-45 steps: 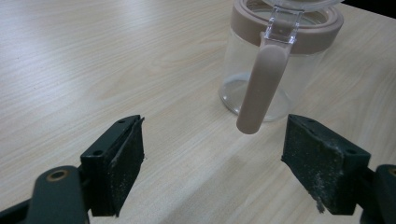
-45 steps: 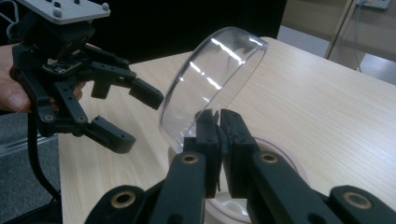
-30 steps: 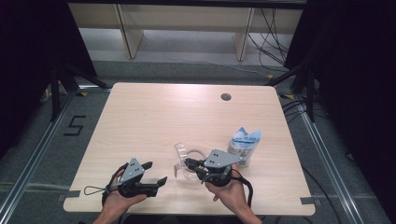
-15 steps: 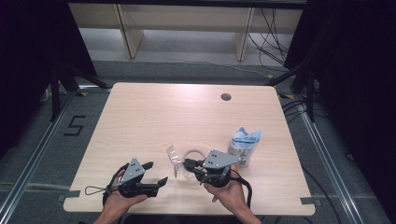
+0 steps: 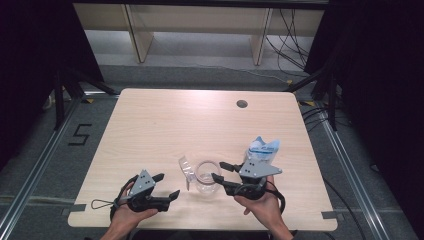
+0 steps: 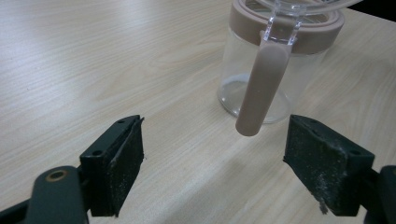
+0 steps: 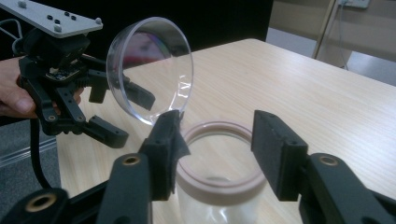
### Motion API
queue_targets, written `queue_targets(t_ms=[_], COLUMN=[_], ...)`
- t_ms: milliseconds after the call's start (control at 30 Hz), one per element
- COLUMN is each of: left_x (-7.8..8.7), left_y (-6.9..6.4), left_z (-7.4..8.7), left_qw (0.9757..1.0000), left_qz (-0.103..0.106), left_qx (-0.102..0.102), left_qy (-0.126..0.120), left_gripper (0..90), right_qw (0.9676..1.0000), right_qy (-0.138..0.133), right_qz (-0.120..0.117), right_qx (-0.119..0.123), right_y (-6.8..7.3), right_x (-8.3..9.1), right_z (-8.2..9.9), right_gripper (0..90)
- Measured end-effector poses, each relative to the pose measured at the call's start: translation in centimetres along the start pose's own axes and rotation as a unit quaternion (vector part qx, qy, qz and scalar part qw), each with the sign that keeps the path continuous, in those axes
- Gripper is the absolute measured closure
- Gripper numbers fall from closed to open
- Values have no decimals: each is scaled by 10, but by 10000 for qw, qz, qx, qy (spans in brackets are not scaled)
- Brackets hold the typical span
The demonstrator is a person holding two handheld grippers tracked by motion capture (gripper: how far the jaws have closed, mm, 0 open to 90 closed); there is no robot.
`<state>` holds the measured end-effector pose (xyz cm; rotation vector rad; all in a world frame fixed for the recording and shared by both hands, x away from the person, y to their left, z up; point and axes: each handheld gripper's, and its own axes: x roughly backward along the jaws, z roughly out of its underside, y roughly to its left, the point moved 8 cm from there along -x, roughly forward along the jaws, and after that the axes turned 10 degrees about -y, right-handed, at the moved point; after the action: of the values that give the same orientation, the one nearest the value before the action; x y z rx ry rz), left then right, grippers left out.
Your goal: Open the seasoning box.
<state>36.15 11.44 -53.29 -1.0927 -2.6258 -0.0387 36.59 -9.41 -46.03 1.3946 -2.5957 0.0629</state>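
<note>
Bench [image 5: 165,125]: pale wood. Clear jar [image 5: 206,179] with a tan rim stands near the front edge, between both tongs; its hinged clear lid [image 5: 186,168] is swung open, upright. Blue-white pouch [image 5: 264,149] just behind the right tongs. Right tongs [image 5: 218,171]: jaws just opened, apart over the rim, gripping nothing. Left tongs [image 5: 167,186]: spread, empty, facing the jar.

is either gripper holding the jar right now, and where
Neither holds it. The right gripper has just opened at the jar rim; the left gripper is open, short of it.
</note>
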Motion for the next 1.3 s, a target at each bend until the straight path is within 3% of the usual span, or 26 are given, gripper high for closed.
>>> queue_targets(t_ms=[33, 167, 200, 433, 467, 500, 633, 667, 733, 767, 867, 900, 967, 1000, 1033, 1100, 1133, 1267, 1300], left_x=[0, 0, 0, -2, -3, -3, -5, -5, -6, -7, -7, -6, -7, -7, -7, -6, -6, -7, -8], left_y=[0, -1, -1, -4, -3, -4, -6, -6, -7, -7, -7, -7, -7, -7, -7, -8, -7, -7, -8], left_z=[0, 0, 0, 0, 0, 1, 1, 1, 2, 2, 2, 2, 2, 2, 2, 2, 2, 2, 2], left_qw=[10000, 10000, 10000, 10000, 10000, 10000, 9999, 10000, 9999, 9999, 10000, 9999, 9999, 10000, 10000, 10000, 10000, 10000, 9999], left_qz=[1, 1, 4, 36, 29, 22, 67, 34, 51, 81, 74, 70, 73, 62, 65, 30, 19, 10, 66], left_qx=[0, 14, 25, 45, -17, -36, -63, -44, -36, -32, -33, -49, -28, 16, 4, 34, 33, 64, 66], left_qy=[-8, -14, 0, -15, -1, 45, 68, 77, 85, 75, 56, 87, 66, 52, 51, 64, 60, 58, 42], left_gripper=[193, 191, 191, 191, 191, 191, 192, 192, 193, 193, 193, 193, 193, 193, 193, 193, 193, 196, 197], right_qw=[9998, 9997, 9995, 9990, 9979, 9979, 9979, 9970, 9969, 9965, 9945, 9941, 9940, 9931, 9897, 9890, 9868, 9867, 9859], right_qy=[-99, -124, -75, -100, -102, -69, -85, -112, -98, -93, -75, -117, -95, -64, -160, -126, -131, -209, -257], right_qz=[82, 192, 321, 415, 595, 593, 595, 725, 765, 791, 975, 1045, 1042, 1116, 1392, 1449, 1559, 1571, 1595], right_qx=[123, 38, 0, -156, -225, -267, -231, -238, -161, -240, -385, -252, -302, -358, -296, -277, -421, -349, -440], right_y=[-6, -11, -15, -22, -24, -24, -29, -30, -32, -33, -38, -44, -46, -49, -60, -65, -70, -80, -86], right_x=[6, 16, 25, 44, 52, 55, 65, 68, 71, 74, 85, 89, 91, 95, 100, 103, 106, 107, 108], right_z=[0, 2, 6, 15, 18, 19, 24, 24, 26, 27, 32, 32, 33, 35, 37, 39, 42, 45, 47], right_gripper=[486, 472, 472, 468, 467, 466, 465, 459, 456, 455, 437, 430, 418, 404, 373, 352, 332, 290, 258])
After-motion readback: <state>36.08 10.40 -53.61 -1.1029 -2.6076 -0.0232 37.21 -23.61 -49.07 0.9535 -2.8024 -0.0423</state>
